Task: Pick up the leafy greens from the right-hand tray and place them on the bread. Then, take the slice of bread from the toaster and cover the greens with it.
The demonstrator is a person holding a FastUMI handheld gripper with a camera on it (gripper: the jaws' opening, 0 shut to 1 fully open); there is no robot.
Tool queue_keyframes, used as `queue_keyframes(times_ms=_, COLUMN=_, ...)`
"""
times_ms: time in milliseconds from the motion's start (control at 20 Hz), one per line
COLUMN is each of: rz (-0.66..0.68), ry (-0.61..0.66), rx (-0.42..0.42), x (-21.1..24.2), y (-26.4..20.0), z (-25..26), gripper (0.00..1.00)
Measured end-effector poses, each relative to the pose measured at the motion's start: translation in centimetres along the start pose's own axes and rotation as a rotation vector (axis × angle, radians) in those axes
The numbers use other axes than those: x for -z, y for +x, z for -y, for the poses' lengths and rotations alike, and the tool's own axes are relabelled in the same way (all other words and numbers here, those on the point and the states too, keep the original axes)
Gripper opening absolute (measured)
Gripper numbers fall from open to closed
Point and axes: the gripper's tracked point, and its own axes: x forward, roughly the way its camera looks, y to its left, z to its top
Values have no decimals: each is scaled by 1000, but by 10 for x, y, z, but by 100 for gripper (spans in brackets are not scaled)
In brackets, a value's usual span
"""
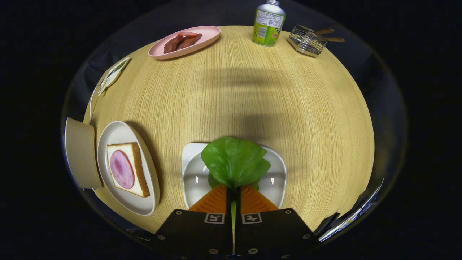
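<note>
Clamped together on the stem of the leafy greens (234,162), gripper (234,193) above the white tray (278,180). Greens gripped, not yet on the bread (127,169) with ham on the plate (119,135) to the left. Toaster slice untouched by the look of it. Open tabletop (252,101) ahead; table edge close behind that plate.

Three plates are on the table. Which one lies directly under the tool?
The square white plate, under the greens that the tool is shut on. The oval plate with bread is beside it; the pink plate is far beyond.
</note>
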Motion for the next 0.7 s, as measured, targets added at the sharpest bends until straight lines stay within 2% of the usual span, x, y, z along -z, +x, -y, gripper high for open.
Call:
queue_keyframes(times_ms=400, rz=79, ry=-4, rx=-7, x=-15, y=-58, z=-17, gripper=1)
queue_keyframes(times_ms=700, rz=145, ry=-56, rx=-57, x=-26, y=-101, z=-66, gripper=1)
